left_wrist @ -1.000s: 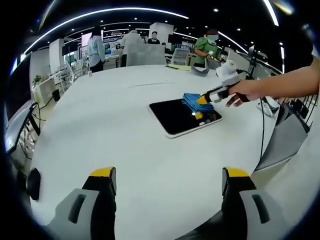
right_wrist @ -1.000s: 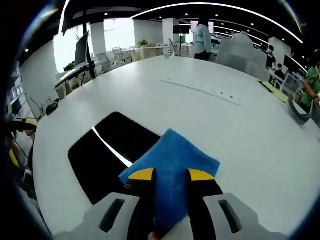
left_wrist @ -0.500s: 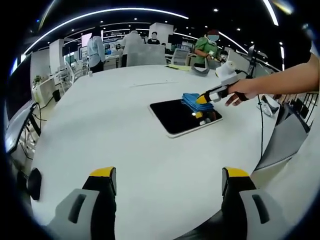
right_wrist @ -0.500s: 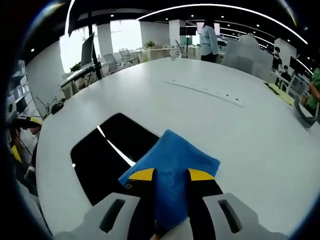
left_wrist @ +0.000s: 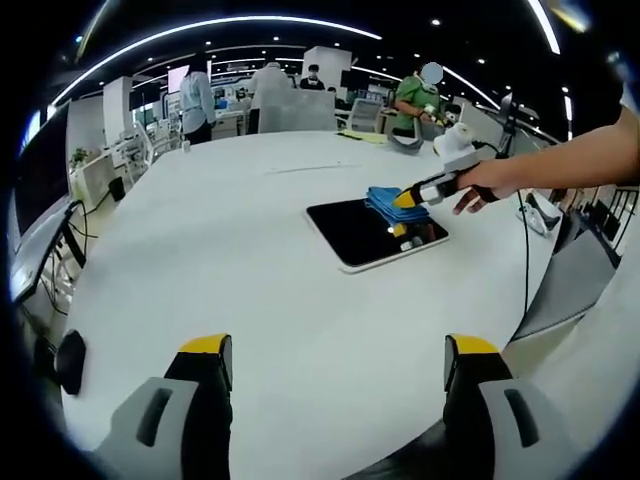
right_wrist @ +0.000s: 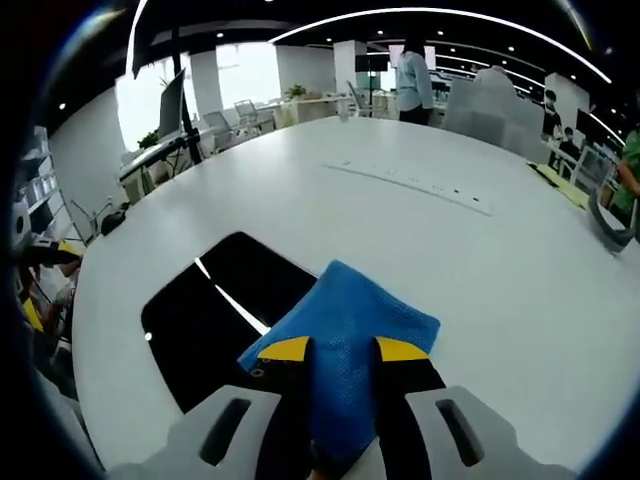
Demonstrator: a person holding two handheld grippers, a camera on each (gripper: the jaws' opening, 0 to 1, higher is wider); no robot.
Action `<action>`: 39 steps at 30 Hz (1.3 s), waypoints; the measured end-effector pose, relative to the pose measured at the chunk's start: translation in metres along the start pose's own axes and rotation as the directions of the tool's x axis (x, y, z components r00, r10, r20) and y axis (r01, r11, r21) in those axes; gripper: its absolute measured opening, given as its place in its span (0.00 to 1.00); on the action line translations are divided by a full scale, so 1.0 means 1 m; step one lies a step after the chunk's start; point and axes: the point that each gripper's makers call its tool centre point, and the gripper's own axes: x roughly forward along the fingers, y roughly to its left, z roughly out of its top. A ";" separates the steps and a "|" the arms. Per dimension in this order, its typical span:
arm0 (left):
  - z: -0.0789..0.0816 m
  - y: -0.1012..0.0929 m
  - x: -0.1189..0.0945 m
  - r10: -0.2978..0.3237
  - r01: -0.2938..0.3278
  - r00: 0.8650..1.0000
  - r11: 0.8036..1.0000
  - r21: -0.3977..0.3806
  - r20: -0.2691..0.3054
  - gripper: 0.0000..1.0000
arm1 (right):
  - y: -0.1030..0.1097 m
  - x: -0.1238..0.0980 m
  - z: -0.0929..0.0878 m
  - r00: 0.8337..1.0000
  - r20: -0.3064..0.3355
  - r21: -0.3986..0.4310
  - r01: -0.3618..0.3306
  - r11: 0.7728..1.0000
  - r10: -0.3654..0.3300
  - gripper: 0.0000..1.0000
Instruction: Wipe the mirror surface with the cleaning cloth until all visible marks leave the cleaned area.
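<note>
1. The dark mirror (right_wrist: pixel 215 320) lies flat on the big white surface (right_wrist: pixel 420 230).
2. The blue cloth (right_wrist: pixel 345 335) sits partly on the near right end of the mirror and partly on the surface.
3. The right gripper (right_wrist: pixel 335 350) has its fingers closed tight on the cloth, with the yellow tips on each side of it.
4. The left gripper (left_wrist: pixel 335 355) is well apart from the mirror. Its fingers are wide open and hold nothing.
5. A hand (left_wrist: pixel 480 185) holds the right gripper over the mirror's far end.
</note>
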 end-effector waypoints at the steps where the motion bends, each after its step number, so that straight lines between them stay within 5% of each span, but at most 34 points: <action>1: 0.000 0.000 0.000 0.000 0.000 1.000 1.000 0.001 0.000 0.88 | 0.000 0.000 0.000 1.000 0.000 0.003 0.002 1.000 -0.002 0.20; 39: -0.003 0.011 -0.007 -0.003 0.003 1.000 1.000 -0.006 0.005 0.88 | 0.013 0.010 0.009 1.000 0.003 0.018 0.007 1.000 -0.007 0.20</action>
